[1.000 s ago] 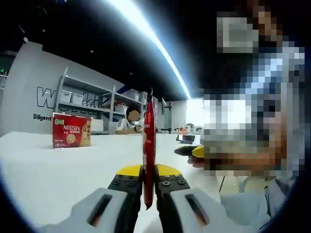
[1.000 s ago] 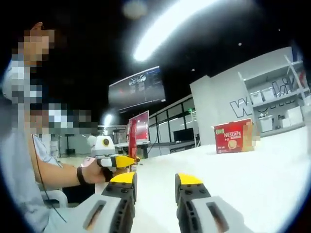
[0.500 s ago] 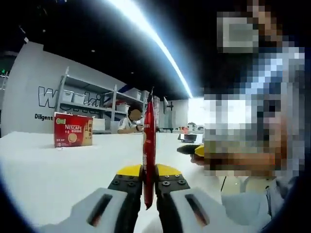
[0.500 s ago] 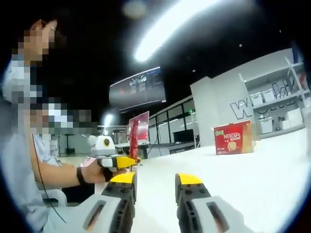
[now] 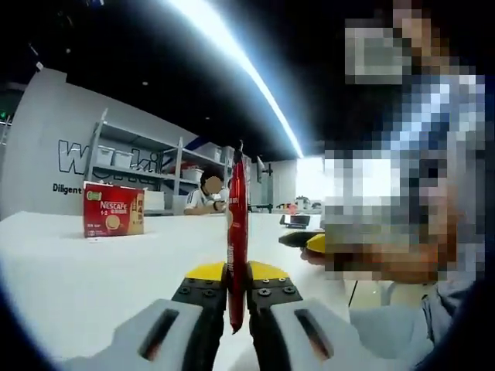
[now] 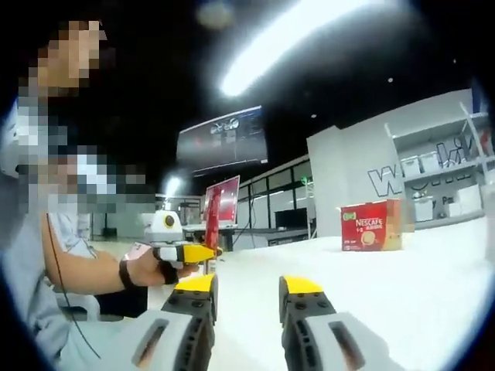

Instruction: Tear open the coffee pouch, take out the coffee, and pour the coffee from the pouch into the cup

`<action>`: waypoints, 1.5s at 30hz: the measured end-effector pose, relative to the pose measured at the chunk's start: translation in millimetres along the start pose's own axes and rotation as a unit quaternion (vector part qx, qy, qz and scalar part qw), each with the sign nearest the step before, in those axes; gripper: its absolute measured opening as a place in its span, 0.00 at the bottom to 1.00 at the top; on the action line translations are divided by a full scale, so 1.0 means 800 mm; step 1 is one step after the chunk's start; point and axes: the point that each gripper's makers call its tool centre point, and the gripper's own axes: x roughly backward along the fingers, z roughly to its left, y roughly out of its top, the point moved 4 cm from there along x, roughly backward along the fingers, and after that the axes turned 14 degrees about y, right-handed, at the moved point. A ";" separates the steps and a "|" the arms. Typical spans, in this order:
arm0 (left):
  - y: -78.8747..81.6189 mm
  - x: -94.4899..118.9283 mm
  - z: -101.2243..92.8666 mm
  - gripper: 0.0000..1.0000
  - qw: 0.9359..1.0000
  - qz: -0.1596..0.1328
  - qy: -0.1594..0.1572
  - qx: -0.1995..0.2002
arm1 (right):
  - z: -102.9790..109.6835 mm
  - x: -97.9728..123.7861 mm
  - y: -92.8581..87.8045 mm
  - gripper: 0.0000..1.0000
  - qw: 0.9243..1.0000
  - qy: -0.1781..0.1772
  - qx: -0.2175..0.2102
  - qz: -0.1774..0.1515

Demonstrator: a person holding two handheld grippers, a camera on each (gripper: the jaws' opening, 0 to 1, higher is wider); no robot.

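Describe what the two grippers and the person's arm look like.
Both the left gripper and the right gripper have yellow jaw tips on black blocks with screws, running back into light grey slotted bodies. The person's forearm is bare below a light blue-grey sleeve, with a black wristband.

Coffee pouch (image 5: 237, 232) stands upright, clamped between the left gripper (image 5: 237, 272) fingers, above the surface (image 5: 77, 270). Coffee box (image 5: 113, 209) sits on the surface, far left of the pouch. Shelving (image 5: 131, 166) stands behind the box. Right gripper (image 6: 247, 287) fingers are apart, the left gripper to their left
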 end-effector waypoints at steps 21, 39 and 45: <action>-0.007 -0.004 0.009 0.12 1.000 0.011 0.004 -0.002 | -0.130 0.116 0.037 0.50 0.987 -0.164 0.003 -0.005; -0.009 -0.004 0.006 0.12 1.000 0.015 0.001 -0.007 | -0.294 0.249 0.059 0.54 0.940 -0.322 0.078 0.079; -0.010 -0.004 0.002 0.12 1.000 0.017 -0.002 -0.013 | -0.319 0.270 0.066 0.54 0.934 -0.339 0.085 0.079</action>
